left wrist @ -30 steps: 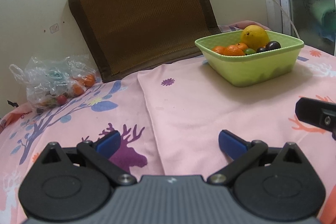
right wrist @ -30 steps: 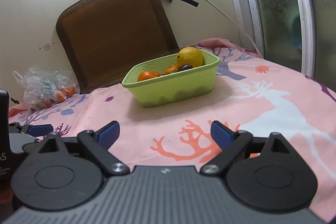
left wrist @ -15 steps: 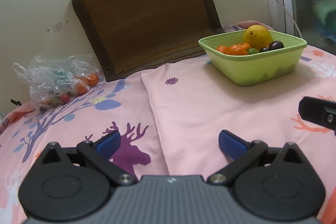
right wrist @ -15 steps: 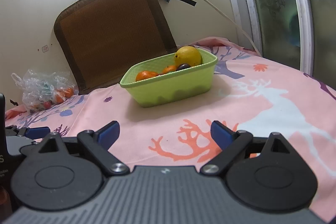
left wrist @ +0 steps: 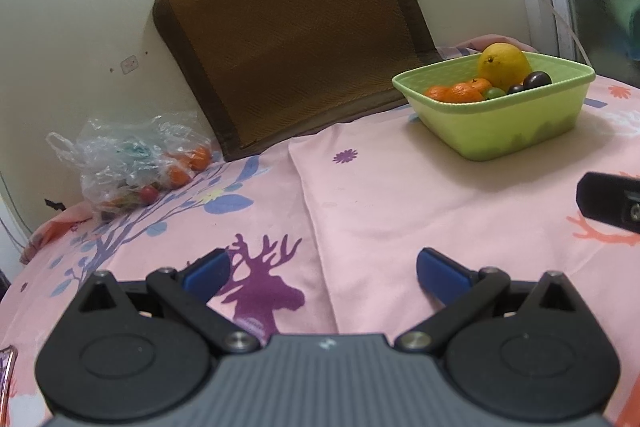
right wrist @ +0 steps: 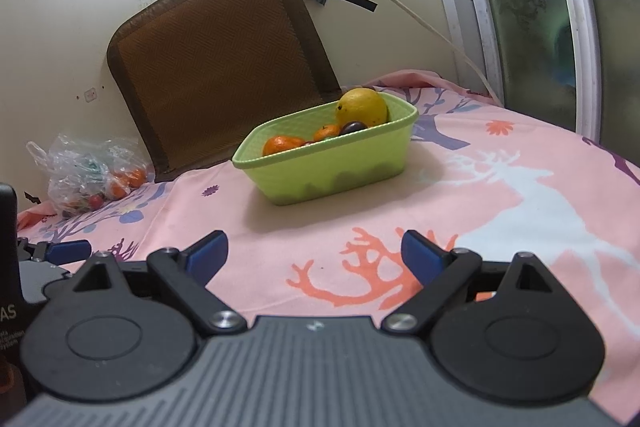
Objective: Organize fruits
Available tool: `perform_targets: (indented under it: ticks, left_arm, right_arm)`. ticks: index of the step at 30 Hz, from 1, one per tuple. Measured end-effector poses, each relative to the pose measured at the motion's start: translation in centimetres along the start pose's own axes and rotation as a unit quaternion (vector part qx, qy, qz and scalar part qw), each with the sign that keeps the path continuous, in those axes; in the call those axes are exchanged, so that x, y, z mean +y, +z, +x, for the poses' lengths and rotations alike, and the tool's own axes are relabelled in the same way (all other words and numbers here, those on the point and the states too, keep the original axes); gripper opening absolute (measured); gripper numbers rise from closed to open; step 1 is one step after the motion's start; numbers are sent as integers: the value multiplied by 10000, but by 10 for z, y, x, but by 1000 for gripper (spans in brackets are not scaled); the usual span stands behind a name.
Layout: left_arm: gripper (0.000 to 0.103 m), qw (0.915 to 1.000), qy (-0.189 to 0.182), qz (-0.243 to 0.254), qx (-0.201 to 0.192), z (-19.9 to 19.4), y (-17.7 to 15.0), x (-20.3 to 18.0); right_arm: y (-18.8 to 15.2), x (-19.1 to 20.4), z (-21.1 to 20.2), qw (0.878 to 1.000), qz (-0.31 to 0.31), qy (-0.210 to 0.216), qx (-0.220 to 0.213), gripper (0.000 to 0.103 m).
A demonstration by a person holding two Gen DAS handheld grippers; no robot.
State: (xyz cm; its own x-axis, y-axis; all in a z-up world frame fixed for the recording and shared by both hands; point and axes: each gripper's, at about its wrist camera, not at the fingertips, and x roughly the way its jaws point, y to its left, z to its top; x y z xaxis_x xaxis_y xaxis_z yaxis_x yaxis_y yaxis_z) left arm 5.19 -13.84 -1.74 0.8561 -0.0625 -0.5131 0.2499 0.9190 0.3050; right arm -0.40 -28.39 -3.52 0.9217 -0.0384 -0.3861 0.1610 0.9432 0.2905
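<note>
A light green basket (left wrist: 520,131) (right wrist: 360,167) stands on the pink bedsheet and holds a big yellow citrus (left wrist: 503,65) (right wrist: 361,107), small oranges (left wrist: 456,92) (right wrist: 283,143), a green grape and dark plums (left wrist: 537,79). A clear plastic bag (left wrist: 132,163) (right wrist: 86,175) with more small fruit lies at the far left by the wall. My left gripper (left wrist: 322,271) is open and empty, low over the sheet. My right gripper (right wrist: 314,251) is open and empty, in front of the basket.
A brown mat (left wrist: 292,27) leans on the wall behind the basket. A white cable (right wrist: 400,3) hangs from a wall socket. A glass door (right wrist: 560,7) is at the right. Part of the right gripper (left wrist: 610,201) shows at the left view's right edge.
Both grippers have shifted slightly, so the basket and bag sit a little to the right and lower in the left view. Both stay open and empty.
</note>
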Motion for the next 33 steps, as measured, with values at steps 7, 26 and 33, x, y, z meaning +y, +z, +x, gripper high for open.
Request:
perform_targets:
  ticks: [7, 26, 33]
  left_arm:
    - [103, 9998, 188, 9, 85, -11, -2, 1]
    - [103, 9986, 505, 159, -38, -27, -1, -1]
    - [103, 9975, 637, 254, -149, -30, -2, -3]
  right_arm:
    - [0, -1, -3, 9999, -4, 84, -59, 95]
    - [3, -9, -6, 9993, 178, 320, -98, 95]
    - [3, -9, -6, 9992, 167, 357, -78, 95]
